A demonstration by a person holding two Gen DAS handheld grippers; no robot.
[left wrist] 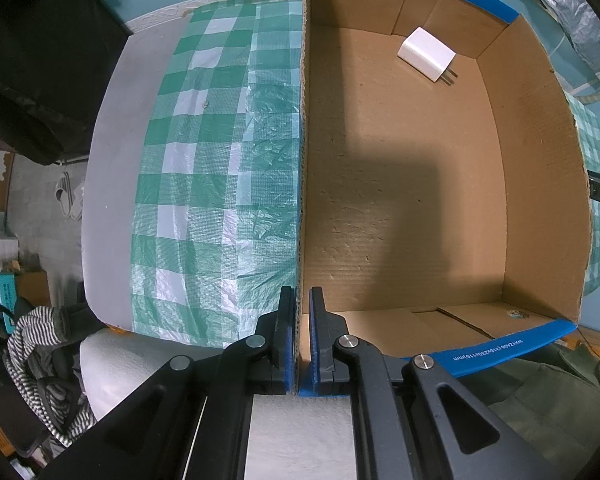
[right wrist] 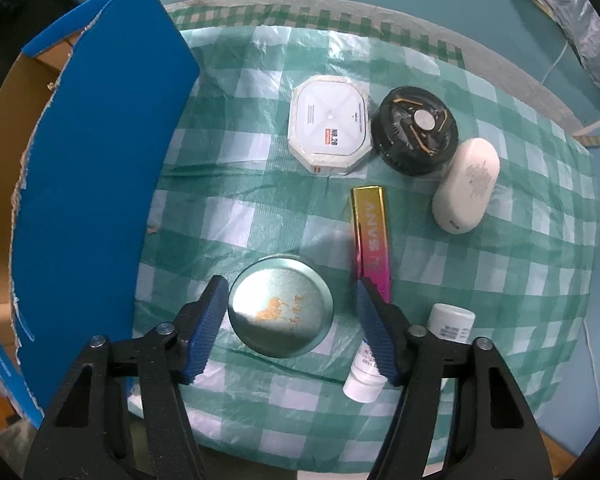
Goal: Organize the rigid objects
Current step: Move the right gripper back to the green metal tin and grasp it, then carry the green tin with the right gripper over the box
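My left gripper (left wrist: 302, 300) is shut on the left wall of a cardboard box (left wrist: 302, 160) with blue outer sides; a white charger plug (left wrist: 426, 55) lies inside at the far end. In the right wrist view the box (right wrist: 100, 160) stands at the left. My right gripper (right wrist: 290, 300) is open above a round metal tin lid (right wrist: 281, 306), one finger on each side, not touching. Beyond lie a gold-pink bar (right wrist: 372, 240), a white octagonal box (right wrist: 329, 124), a black round fan (right wrist: 415, 130) and a white oval case (right wrist: 466, 190).
Two white bottles (right wrist: 450, 322) (right wrist: 364, 380) lie by my right finger. The table has a green checked cloth (right wrist: 260, 208). In the left wrist view, grey table edge (left wrist: 112, 184), clothes and a chair sit at the left.
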